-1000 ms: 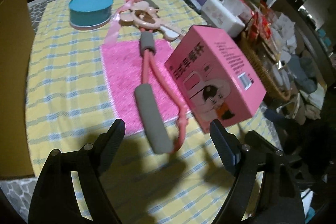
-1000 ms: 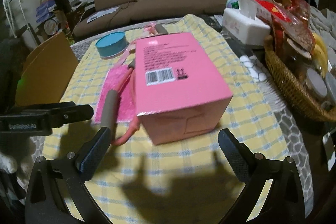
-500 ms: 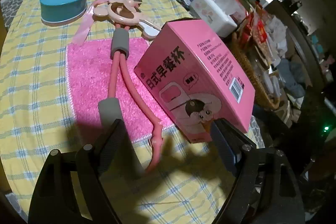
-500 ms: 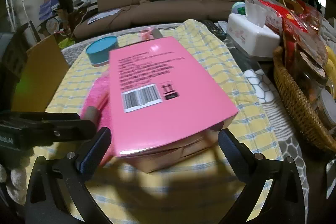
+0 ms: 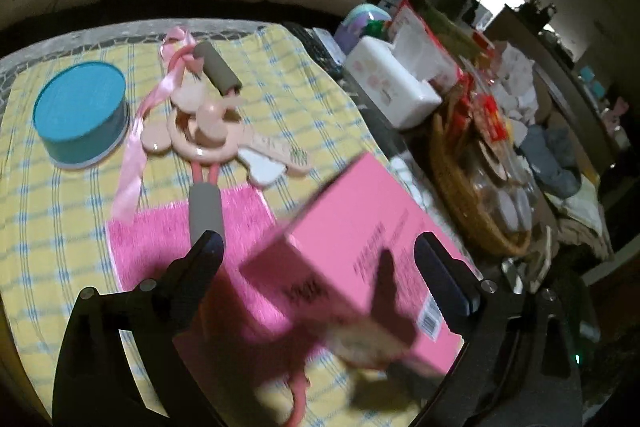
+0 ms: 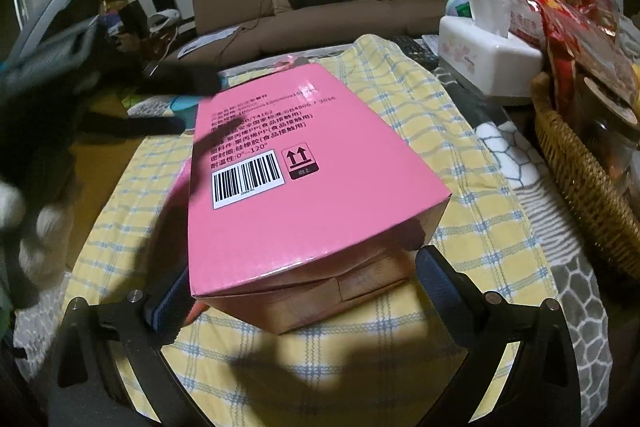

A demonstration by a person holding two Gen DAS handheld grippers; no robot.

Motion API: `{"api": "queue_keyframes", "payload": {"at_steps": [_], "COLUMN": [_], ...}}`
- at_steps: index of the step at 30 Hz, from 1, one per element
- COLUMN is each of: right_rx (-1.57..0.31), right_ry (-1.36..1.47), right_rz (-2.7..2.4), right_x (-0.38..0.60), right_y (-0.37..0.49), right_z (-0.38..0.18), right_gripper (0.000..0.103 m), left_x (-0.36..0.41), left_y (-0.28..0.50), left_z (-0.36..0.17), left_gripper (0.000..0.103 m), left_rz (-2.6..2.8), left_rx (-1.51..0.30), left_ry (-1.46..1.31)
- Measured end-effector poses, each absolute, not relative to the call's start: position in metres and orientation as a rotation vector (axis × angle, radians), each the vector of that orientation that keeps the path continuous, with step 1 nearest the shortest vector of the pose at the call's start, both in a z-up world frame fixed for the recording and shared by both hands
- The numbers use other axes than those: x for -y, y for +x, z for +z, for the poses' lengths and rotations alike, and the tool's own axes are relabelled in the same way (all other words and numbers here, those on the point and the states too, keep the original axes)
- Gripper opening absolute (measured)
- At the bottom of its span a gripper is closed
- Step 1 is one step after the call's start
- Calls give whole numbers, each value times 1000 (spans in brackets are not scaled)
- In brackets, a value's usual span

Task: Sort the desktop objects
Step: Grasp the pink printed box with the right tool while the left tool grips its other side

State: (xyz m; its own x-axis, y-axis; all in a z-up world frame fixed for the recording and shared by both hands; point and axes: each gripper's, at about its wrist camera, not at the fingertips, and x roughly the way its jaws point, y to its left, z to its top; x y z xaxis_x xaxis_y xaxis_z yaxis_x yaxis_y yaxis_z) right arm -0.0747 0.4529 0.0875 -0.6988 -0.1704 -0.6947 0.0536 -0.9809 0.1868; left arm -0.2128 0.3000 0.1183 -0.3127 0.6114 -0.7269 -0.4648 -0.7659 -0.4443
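Right wrist view is showing sorting barely begun: the right gripper [image 6: 304, 291] is straddling the pink box [image 6: 304, 171] at 12 o'clock, fingers wide, grip uncertain, while the left gripper [image 5: 320, 267], jaws just widened, is holding nothing.

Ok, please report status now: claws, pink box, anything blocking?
Left claw opening. Right claw open around pink box. Pink rope under box.

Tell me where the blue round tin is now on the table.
In the left wrist view the blue round tin stands far left on the yellow checked cloth, left of the pink ribbon and the pink hand mirror.
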Motion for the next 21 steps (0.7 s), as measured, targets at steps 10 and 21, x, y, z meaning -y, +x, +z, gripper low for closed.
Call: {"api": "queue_keyframes", "payload": {"at_steps": [10,21], "right_rx": [276,342], "right_ry": [1185,1121], "right_rz": [-2749,-2806], "right_x": [-449,-455], "right_y": [-74,-66], "right_z": [86,108], "right_gripper": [100,87], "left_x": [-321,-320], "left_y": [-213,-184], "left_z": [106,131], "left_gripper": [76,71], "left_rz": [2038,1987], "left_rx": [131,68], "left_ry": [-1251,-1191]}}
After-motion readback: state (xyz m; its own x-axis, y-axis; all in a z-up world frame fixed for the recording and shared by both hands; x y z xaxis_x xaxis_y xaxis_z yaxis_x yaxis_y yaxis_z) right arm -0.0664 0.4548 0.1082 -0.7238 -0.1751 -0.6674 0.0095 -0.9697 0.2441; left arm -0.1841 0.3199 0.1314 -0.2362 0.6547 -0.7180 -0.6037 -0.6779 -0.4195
